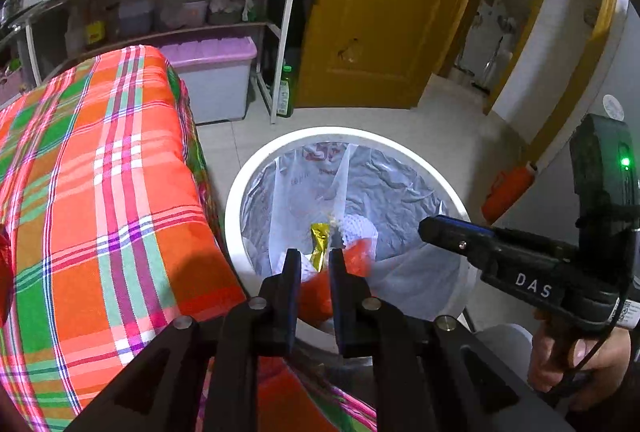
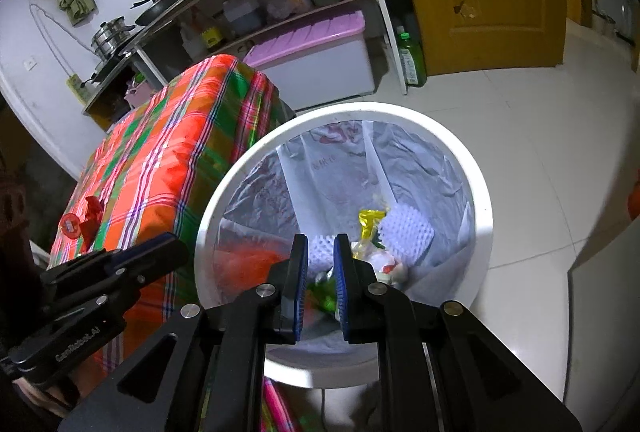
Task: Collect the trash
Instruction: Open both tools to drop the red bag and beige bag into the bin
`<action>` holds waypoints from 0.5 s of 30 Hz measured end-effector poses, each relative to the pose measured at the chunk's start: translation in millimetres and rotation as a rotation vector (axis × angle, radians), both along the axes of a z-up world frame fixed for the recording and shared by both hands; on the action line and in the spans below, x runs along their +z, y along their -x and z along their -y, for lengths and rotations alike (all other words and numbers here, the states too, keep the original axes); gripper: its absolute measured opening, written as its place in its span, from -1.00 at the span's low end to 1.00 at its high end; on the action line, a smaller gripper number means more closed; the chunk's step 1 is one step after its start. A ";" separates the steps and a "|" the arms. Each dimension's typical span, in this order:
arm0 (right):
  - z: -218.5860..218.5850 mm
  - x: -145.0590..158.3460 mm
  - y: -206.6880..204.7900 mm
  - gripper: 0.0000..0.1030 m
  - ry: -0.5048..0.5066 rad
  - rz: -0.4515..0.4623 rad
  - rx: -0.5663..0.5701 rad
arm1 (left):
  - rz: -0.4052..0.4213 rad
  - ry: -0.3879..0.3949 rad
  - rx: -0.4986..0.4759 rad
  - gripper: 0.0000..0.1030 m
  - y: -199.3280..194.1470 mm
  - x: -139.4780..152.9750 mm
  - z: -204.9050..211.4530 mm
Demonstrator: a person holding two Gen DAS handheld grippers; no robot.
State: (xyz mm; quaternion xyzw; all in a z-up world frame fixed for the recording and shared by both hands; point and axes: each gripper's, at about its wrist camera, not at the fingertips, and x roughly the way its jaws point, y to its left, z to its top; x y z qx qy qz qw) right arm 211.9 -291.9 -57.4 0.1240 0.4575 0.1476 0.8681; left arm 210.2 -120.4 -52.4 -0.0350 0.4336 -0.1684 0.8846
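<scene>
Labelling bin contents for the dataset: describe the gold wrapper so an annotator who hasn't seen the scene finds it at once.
Start at the white round bin on the tiled floor beside the plaid-covered table. Inside its clear liner, near the middle of the trash pile, the gold wrapper lies right beside the white foam net. It is the only shiny metallic yellow piece; its neighbours are matte white, red or green.

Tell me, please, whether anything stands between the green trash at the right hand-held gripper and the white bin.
Nothing visible does: the green trash lies between the fingers of the right hand-held gripper, directly over the open white bin.
</scene>
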 end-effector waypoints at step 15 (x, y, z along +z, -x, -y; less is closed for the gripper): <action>-14.0 39.9 26.7 -0.38 -0.019 0.107 0.039 | 0.088 0.045 0.016 -0.68 28.5 32.7 -18.3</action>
